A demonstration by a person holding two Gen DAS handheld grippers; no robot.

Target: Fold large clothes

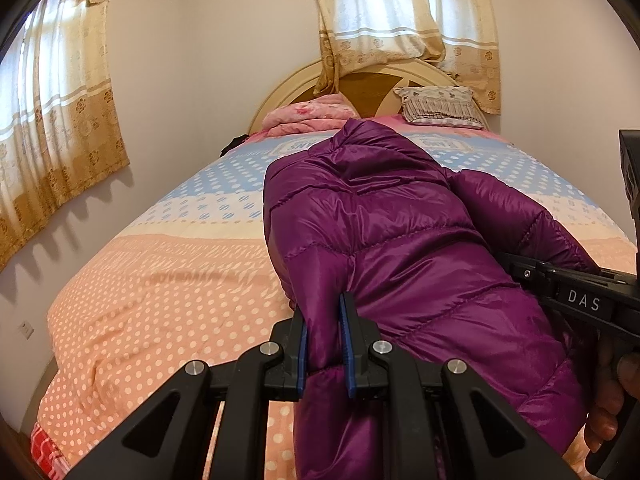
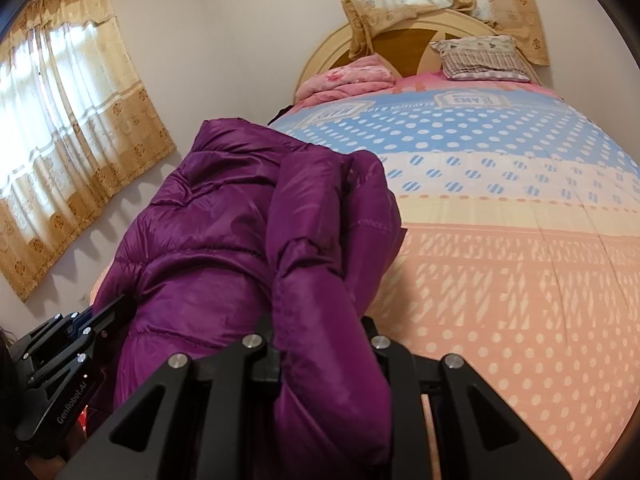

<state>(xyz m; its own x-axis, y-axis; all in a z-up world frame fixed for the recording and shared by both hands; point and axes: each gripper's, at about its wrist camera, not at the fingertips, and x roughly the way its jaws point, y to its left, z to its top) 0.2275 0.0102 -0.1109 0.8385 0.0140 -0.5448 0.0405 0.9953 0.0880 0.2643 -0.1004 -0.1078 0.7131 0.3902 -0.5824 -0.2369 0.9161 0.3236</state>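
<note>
A shiny purple puffer jacket (image 1: 392,232) lies lengthwise on the bed, and its near end is lifted. My left gripper (image 1: 325,316) is shut on a fold of the jacket's near left edge, with purple cloth pinched between its blue pads (image 1: 347,332). My right gripper (image 2: 320,332) is shut on the jacket (image 2: 224,232) at its near right edge; a thick roll of cloth fills its jaws and hides the fingertips. The right gripper also shows at the right edge of the left wrist view (image 1: 576,300), and the left gripper shows at the lower left of the right wrist view (image 2: 68,344).
The bed (image 1: 160,280) has a polka-dot cover in orange, cream and blue bands. A folded pink blanket (image 1: 308,116) and a patterned pillow (image 1: 440,110) lie by the round headboard (image 1: 372,80). Curtained windows (image 1: 52,128) stand left and behind the bed.
</note>
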